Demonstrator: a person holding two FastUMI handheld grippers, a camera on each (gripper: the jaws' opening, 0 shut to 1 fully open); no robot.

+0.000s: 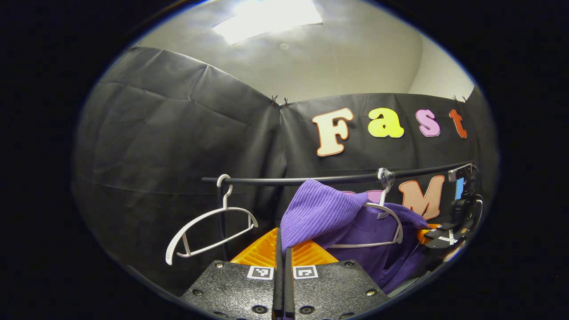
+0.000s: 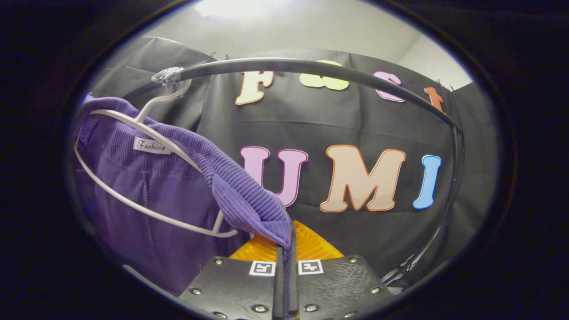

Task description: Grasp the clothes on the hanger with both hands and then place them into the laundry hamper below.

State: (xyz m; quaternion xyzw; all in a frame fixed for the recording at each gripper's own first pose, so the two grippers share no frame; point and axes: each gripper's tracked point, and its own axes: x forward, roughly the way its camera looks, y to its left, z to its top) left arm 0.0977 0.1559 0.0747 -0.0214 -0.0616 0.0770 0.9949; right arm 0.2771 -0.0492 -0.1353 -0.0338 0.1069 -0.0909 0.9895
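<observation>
A purple ribbed garment (image 1: 355, 226) hangs on a white hanger (image 1: 391, 213) from a black rail (image 1: 329, 179). In the left gripper view, my left gripper (image 1: 283, 242) is shut on one shoulder of the garment, which is pulled up off the hanger's end. Farther right in that view, my right gripper (image 1: 444, 235) sits by the garment's other side. In the right gripper view, my right gripper (image 2: 286, 244) is shut on the other shoulder fold of the purple garment (image 2: 169, 186). The fabric stretches from the white hanger (image 2: 146, 209) down between its fingers. The hanger's hook is wrapped onto the rail (image 2: 311, 66).
An empty white hanger (image 1: 209, 226) hangs on the rail to the left of the garment, tilted. The rail bends down into an upright post (image 2: 453, 186) at the right. Black cloth walls close in behind and on both sides.
</observation>
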